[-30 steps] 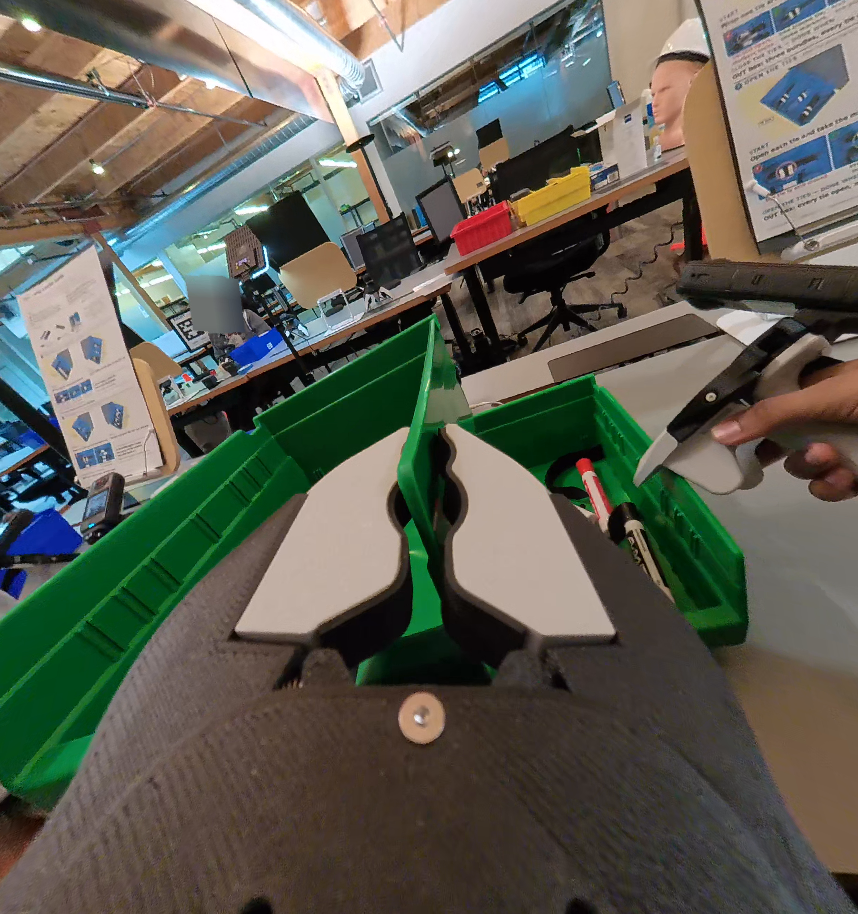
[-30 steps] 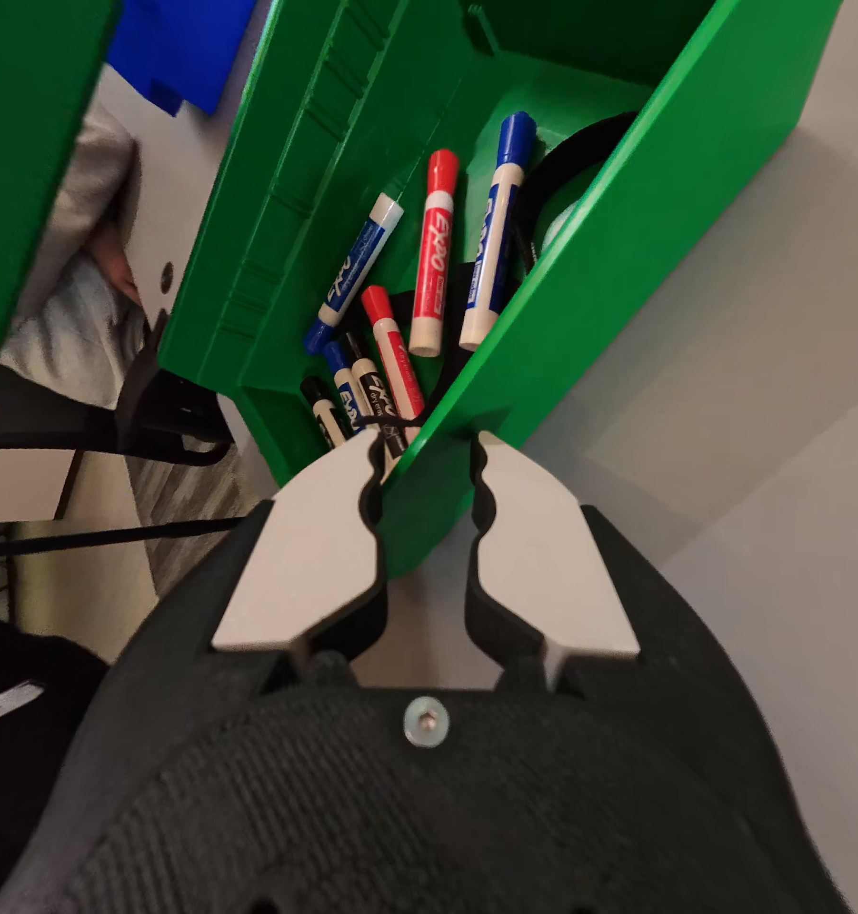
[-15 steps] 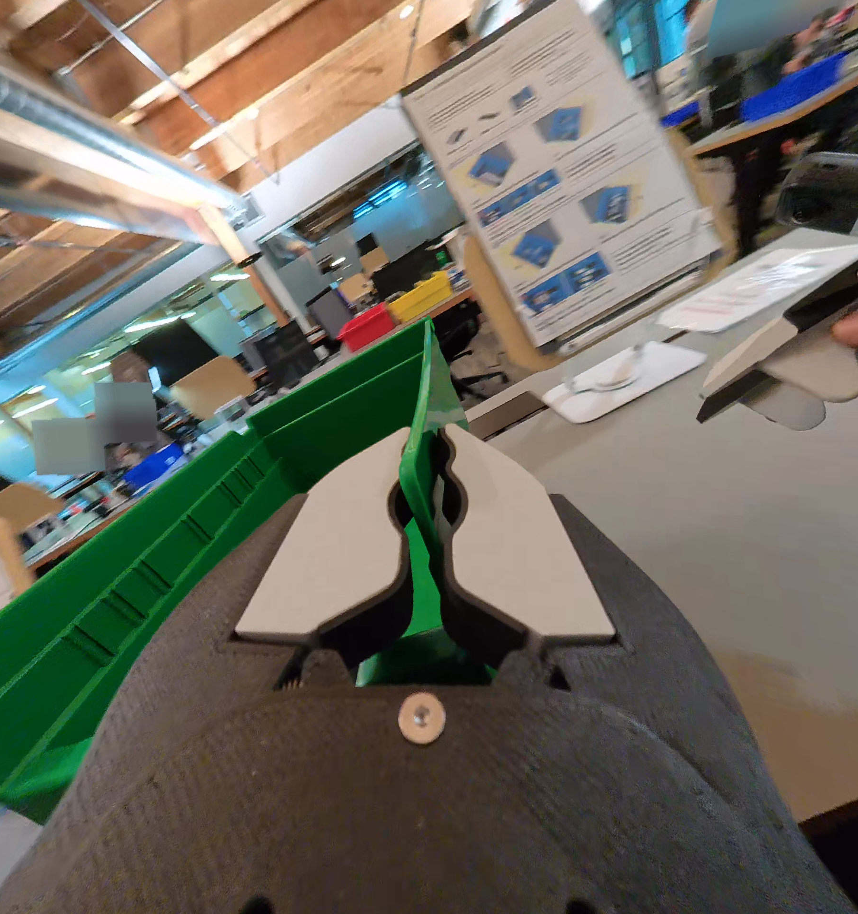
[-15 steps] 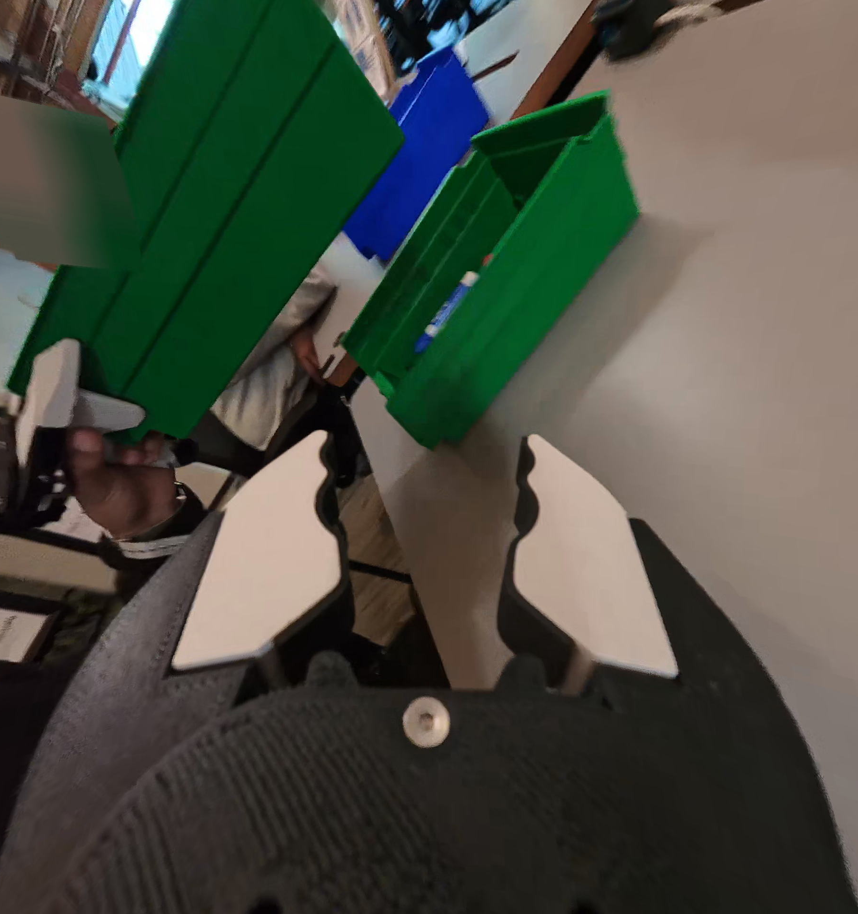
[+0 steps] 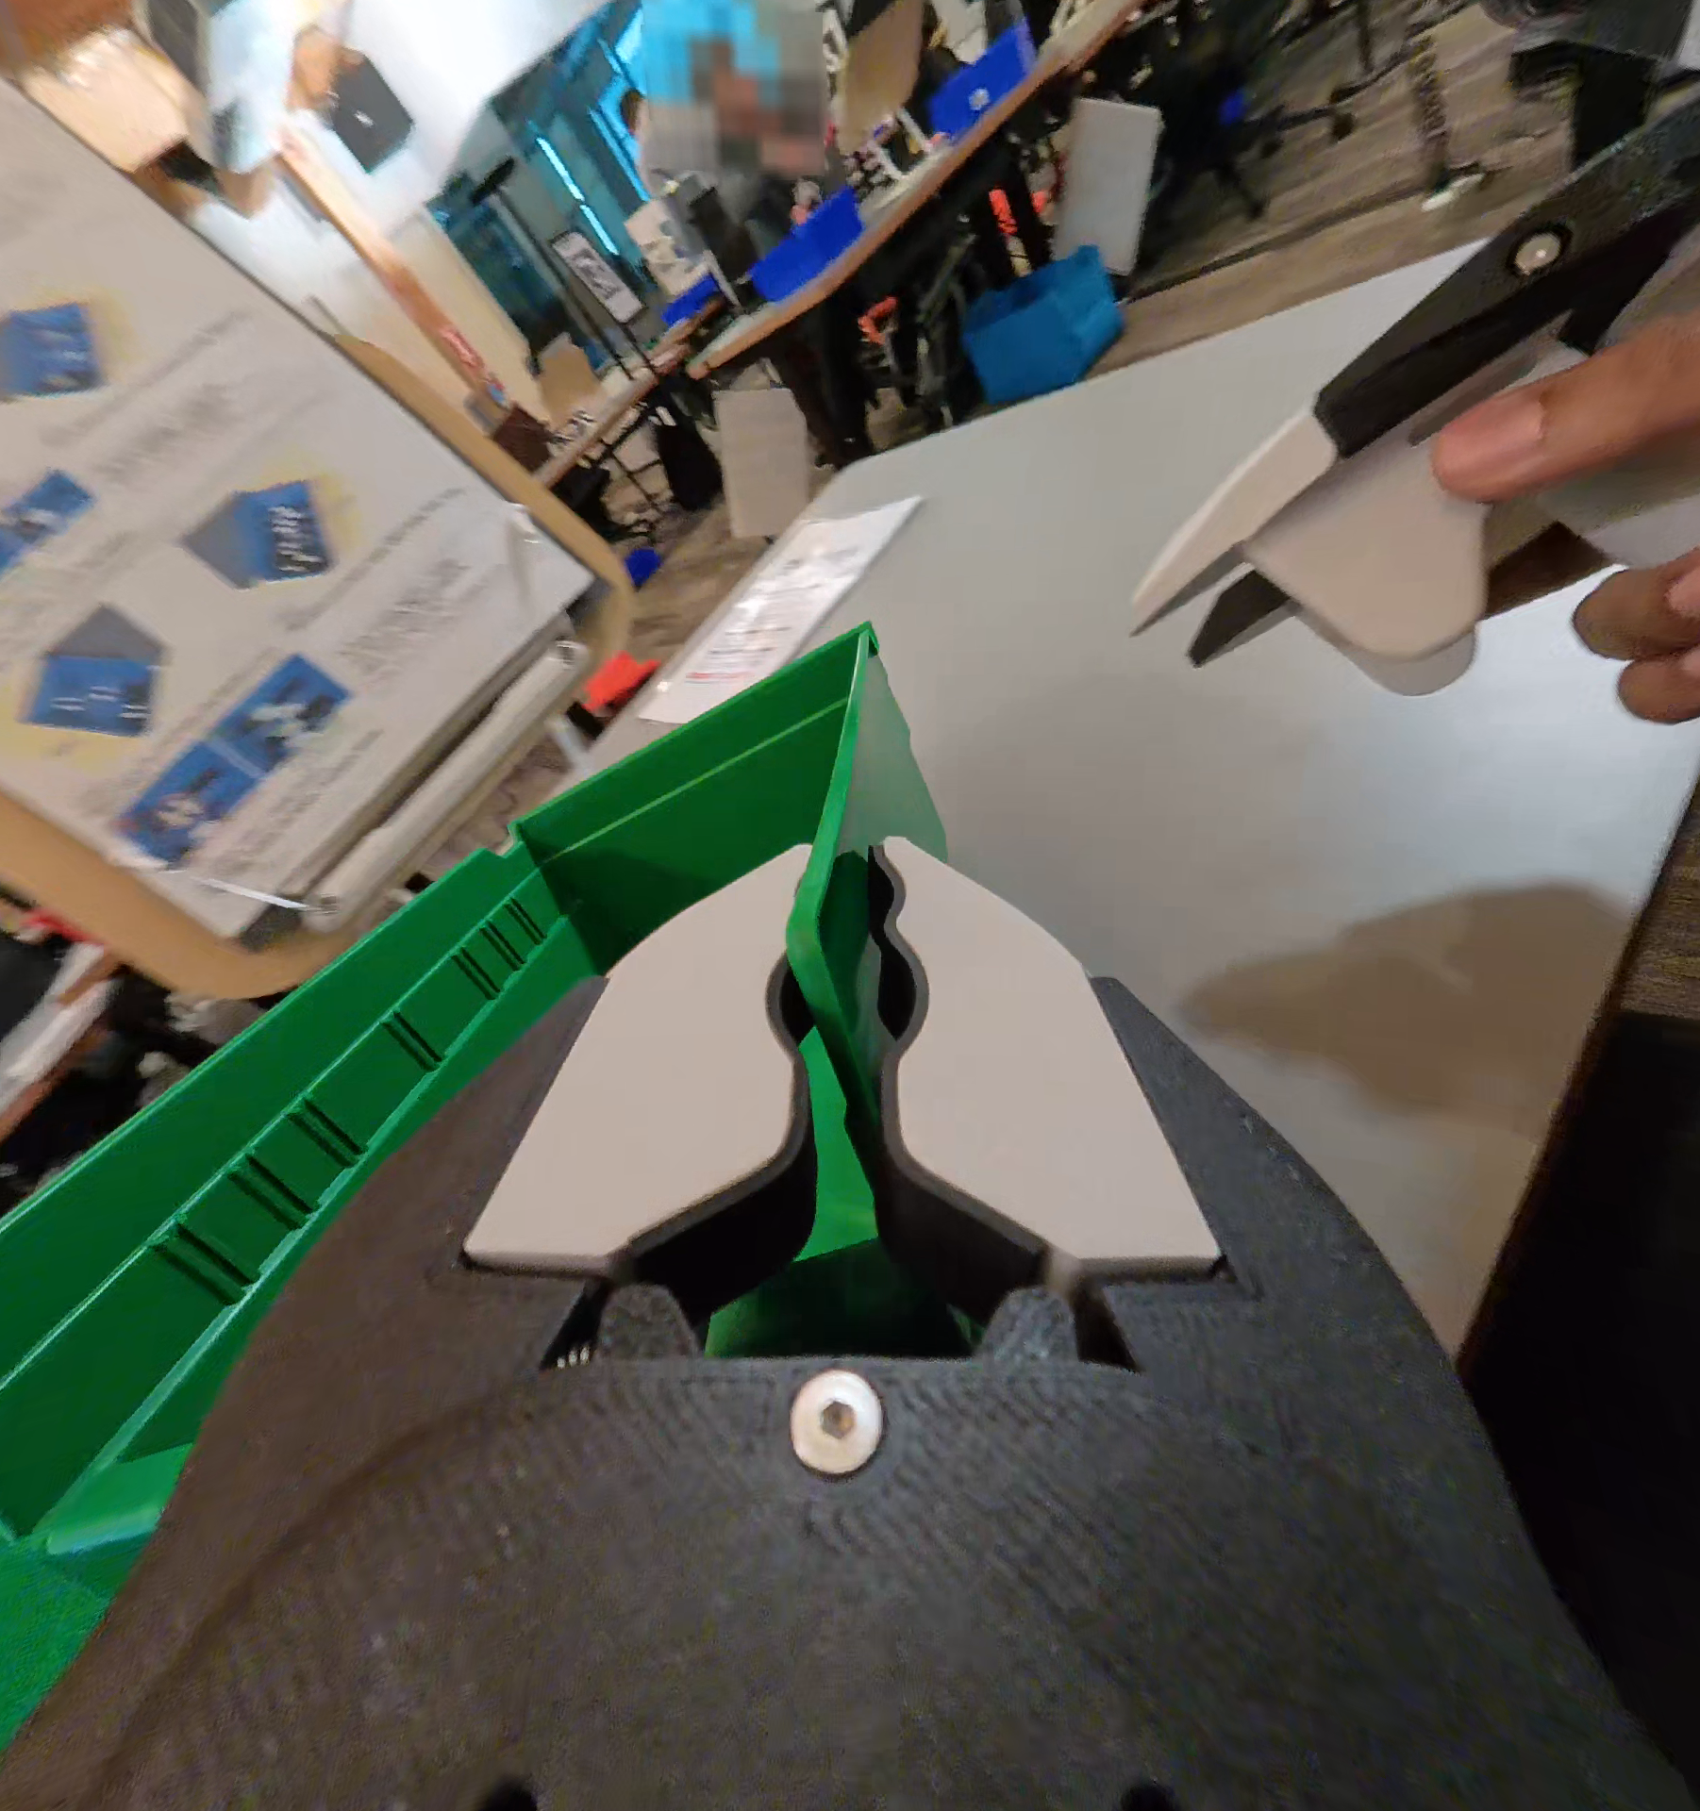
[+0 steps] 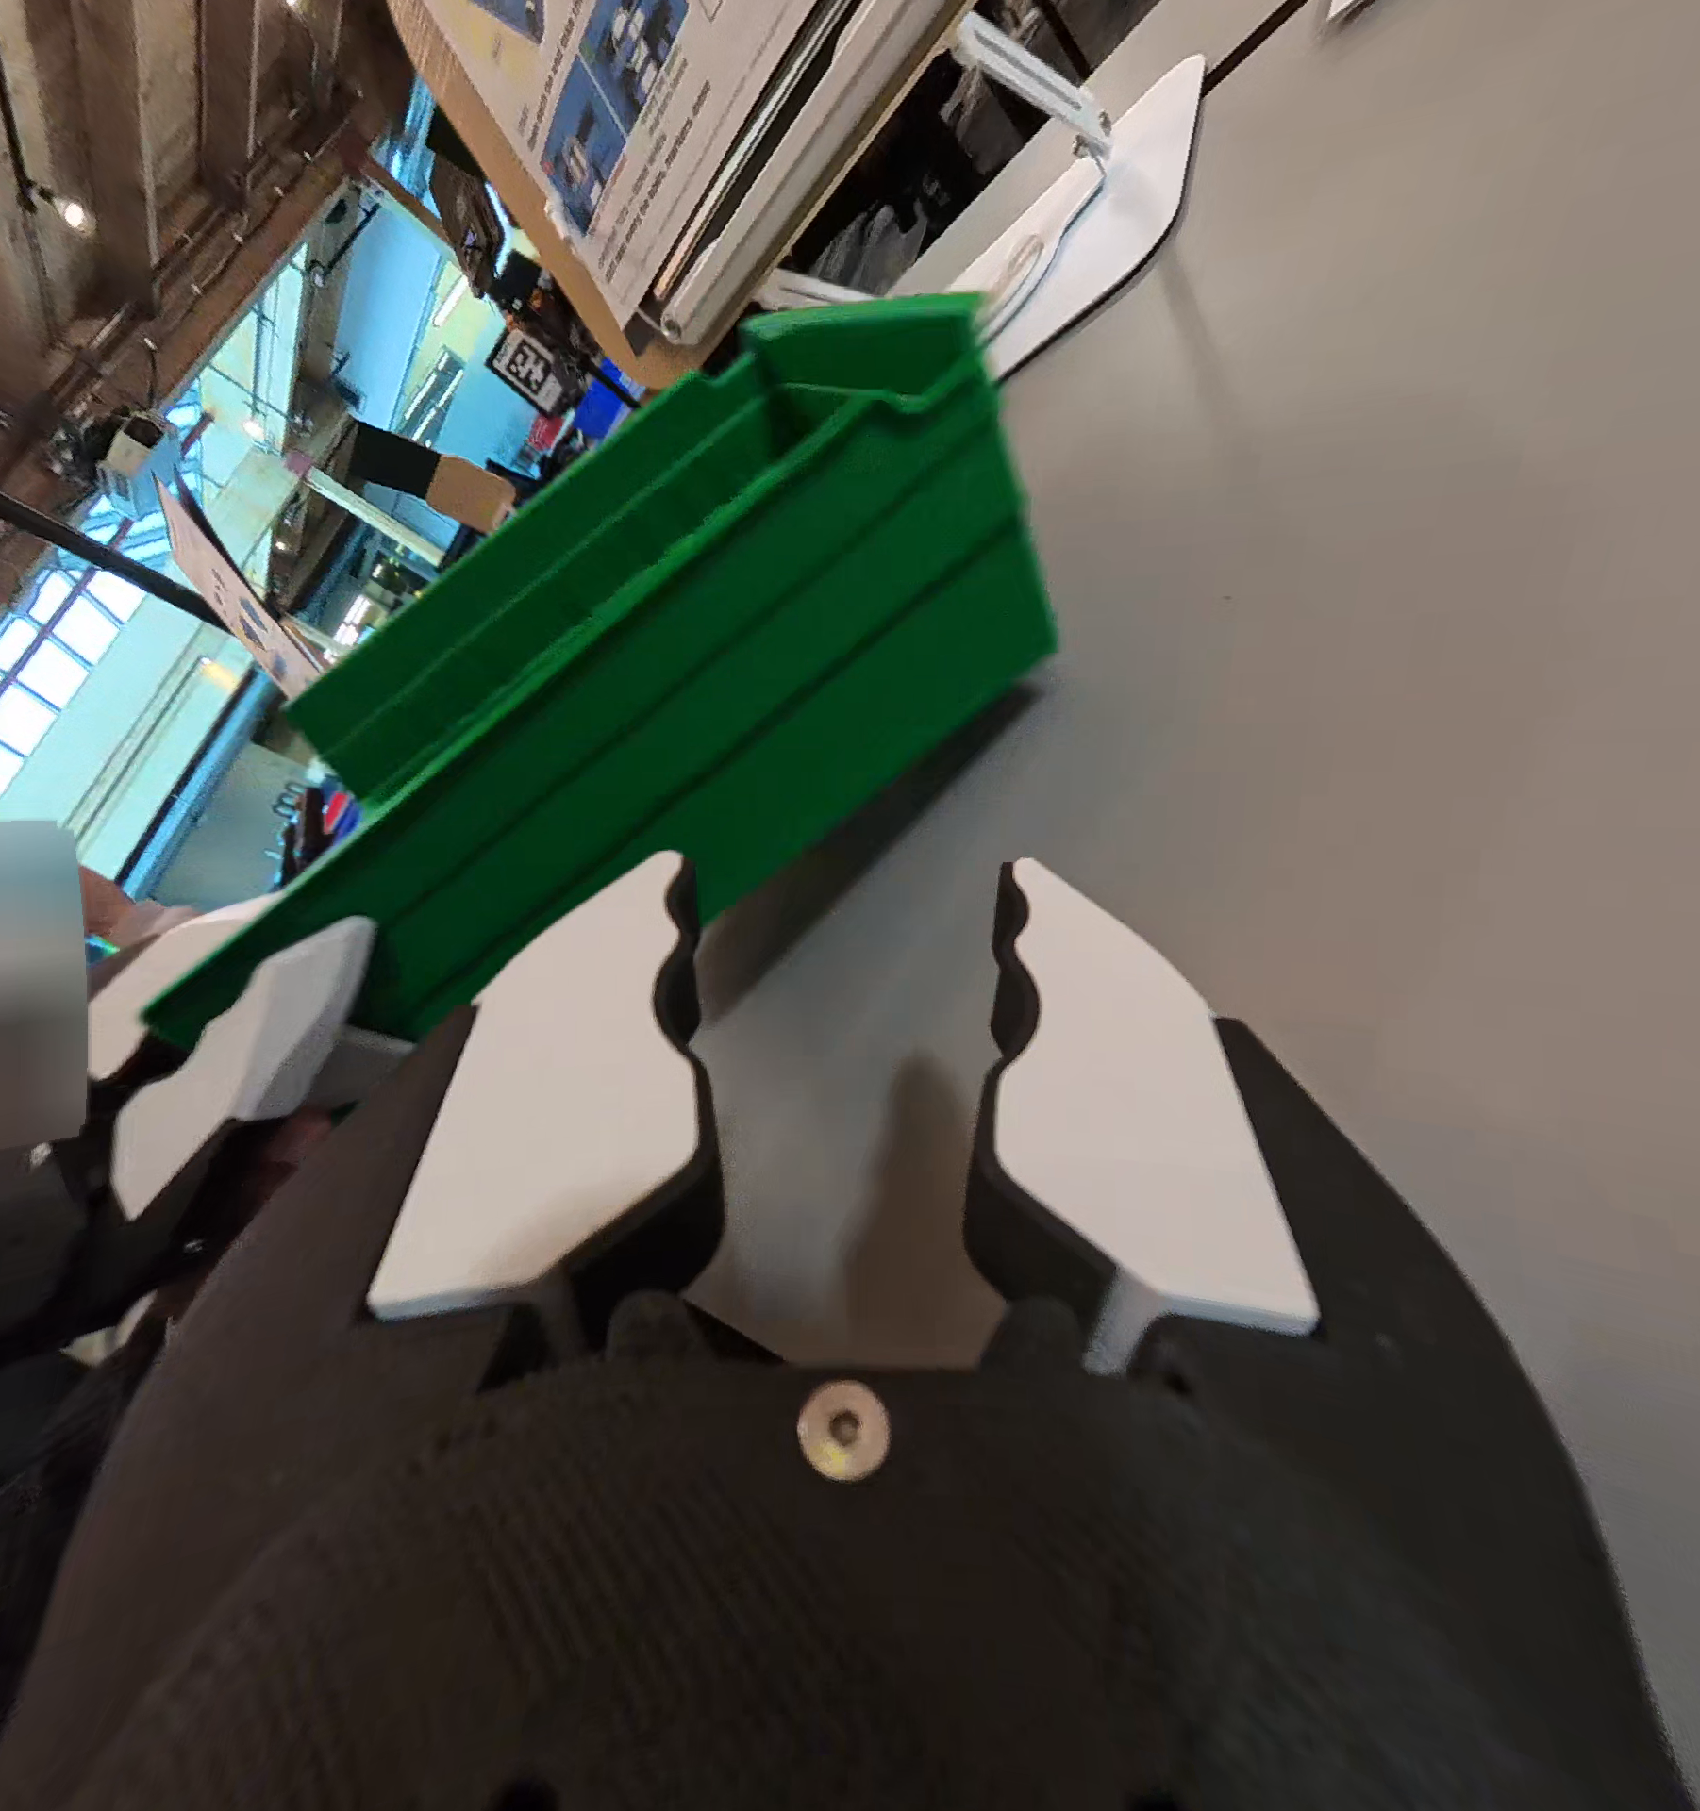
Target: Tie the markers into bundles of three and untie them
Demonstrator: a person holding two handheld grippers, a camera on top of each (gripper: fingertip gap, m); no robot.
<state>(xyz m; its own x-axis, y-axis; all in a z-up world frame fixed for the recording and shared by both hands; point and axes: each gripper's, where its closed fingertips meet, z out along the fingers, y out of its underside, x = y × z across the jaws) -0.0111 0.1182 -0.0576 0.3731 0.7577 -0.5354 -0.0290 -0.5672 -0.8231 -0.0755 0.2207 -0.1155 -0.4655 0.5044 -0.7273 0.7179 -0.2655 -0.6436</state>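
1. Fingers of the left gripper (image 5: 841, 882) pinch the side wall of the long green plastic bin (image 5: 356, 1058), whose long axis runs ahead and leftward.
2. Right gripper (image 6: 846, 882) is spread, empty, over the grey tabletop (image 6: 1415, 784); the bin lies up-left, near.

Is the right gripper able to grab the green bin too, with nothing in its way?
Probably yes. The right gripper is open and empty, and only bare grey table lies between it and the green bin. The left gripper already pinches one bin wall, but the nearer long side looks free.
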